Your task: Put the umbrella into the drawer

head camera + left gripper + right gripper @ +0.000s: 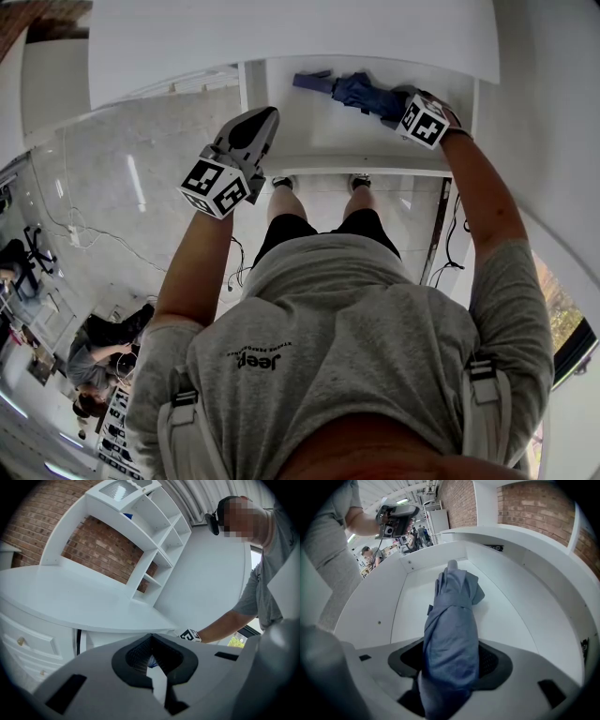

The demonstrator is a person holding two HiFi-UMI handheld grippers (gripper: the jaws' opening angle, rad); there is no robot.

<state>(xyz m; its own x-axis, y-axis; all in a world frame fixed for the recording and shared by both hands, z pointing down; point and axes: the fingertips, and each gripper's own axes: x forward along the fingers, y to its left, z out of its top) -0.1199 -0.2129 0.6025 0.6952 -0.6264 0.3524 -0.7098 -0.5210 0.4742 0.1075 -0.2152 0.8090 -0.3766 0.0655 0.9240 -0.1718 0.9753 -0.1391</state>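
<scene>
White desk top [281, 47] spans the head view at 12 o'clock, and below its edge the drawer [328, 131] stands pulled out. At 1 o'clock the right gripper [398, 101] reaches in over the drawer's right side, with the folded blue umbrella [352, 91] lying across the inside. The left gripper [261, 122] hangs at 11 o'clock near the drawer's left wall, apart from the umbrella.

From the left gripper view, its jaws meet at the tips with nothing between them. They point past the desk [70, 602] toward a white shelf unit [150, 522] against a brick wall [98, 545].

From the right gripper view, the jaws are clamped round the thick middle of the umbrella [452, 634], whose tip points to 12 o'clock along the drawer [511, 620]. Whether the tip touches the floor I cannot tell.

The placing step looks nearly done — the next move calls for lowering until the umbrella rests, then parting the jaws and backing out toward 6 o'clock. Bare floor lies open at 3 and 9 o'clock. The walls close in at 12, and the desk top overhangs, so the way out is low and backward.
</scene>
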